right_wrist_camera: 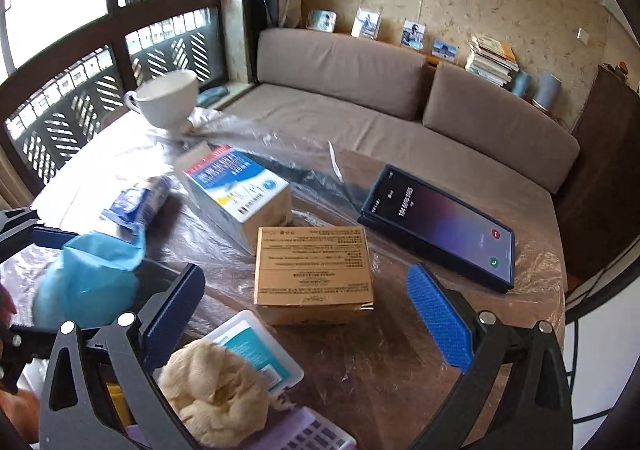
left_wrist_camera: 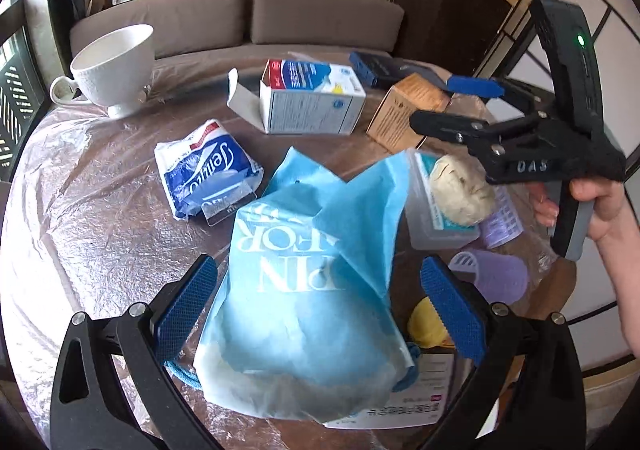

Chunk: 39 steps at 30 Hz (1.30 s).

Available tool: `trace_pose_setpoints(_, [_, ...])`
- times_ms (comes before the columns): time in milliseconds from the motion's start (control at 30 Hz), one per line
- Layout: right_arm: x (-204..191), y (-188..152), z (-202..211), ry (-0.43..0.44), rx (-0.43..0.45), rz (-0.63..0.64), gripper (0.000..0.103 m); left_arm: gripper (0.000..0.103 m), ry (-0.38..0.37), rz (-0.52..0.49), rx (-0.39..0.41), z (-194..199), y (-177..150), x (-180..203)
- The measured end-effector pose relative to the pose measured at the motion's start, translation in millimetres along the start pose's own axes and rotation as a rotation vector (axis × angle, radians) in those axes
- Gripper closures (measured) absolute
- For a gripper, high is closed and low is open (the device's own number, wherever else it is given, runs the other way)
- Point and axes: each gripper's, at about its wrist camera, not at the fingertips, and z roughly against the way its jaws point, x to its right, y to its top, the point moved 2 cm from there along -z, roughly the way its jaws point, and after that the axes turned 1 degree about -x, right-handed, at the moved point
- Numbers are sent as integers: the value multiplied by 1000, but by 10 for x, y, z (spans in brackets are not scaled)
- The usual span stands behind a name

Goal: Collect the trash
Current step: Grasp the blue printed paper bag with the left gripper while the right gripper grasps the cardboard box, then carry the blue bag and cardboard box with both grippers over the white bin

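A light blue bag (left_wrist_camera: 304,270) with white lettering stands crumpled on the table, between the wide-apart fingers of my left gripper (left_wrist_camera: 320,306), which is open. The pads do not press on it. My right gripper (right_wrist_camera: 308,318) is open too and hovers just short of a brown cardboard box (right_wrist_camera: 314,270). In the left wrist view the right gripper (left_wrist_camera: 432,102) hangs over that box (left_wrist_camera: 408,110), held by a hand (left_wrist_camera: 600,206). A cream crumpled wad (right_wrist_camera: 216,390) lies on a clear plastic case (right_wrist_camera: 260,354). An opened white-and-blue carton (left_wrist_camera: 312,98) and a blue tissue pack (left_wrist_camera: 208,174) lie farther back.
Plastic film covers the round table (left_wrist_camera: 80,250). A white cup (left_wrist_camera: 116,66) stands at the far left, and a phone (right_wrist_camera: 440,226) with a lit call screen lies at the far right. Purple items (left_wrist_camera: 492,274), a yellow object (left_wrist_camera: 426,324) and a printed paper (left_wrist_camera: 408,398) sit near the bag. A brown sofa (right_wrist_camera: 360,122) lies beyond.
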Motion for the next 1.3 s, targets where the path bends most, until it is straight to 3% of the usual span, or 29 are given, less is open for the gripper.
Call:
trace_pose_setpoints(133, [89, 6, -137, 22, -33, -65, 6, 1, -2, 3, -28, -79, -9, -7])
trace_pose_setpoints(233, [120, 1, -188, 47, -55, -87, 24, 14, -25, 32, -40, -107, -9, -56])
trace_pose_setpoints(300, [121, -12, -233, 53, -74, -87, 44, 23, -51, 43, -46, -112, -11, -74])
trace_pose_setpoints(400, [123, -26, -195, 70, -54, -108, 45, 40, -65, 17, -39, -105, 11, -48])
trace_pose_setpoints(500, [169, -4, -65, 75, -7, -144, 45, 46, -49, -9, -24, -71, 29, -10])
trace_pose_setpoints(700, [288, 63, 336, 86, 88, -192, 45, 49, -45, 16, 49, 164, 47, -30])
trace_pose_setpoints(900, [320, 92, 682, 106, 129, -203, 45, 49, -69, 47, 124, 419, 91, -18])
trace_pose_setpoints(1100, [173, -139, 953, 132, 134, -181, 45, 49, -89, 83, 157, 581, 52, -28])
trace_pose_setpoints(1300, [-84, -416, 1155, 162, 124, -142, 45, 49, -50, 85, 187, 765, -50, 110])
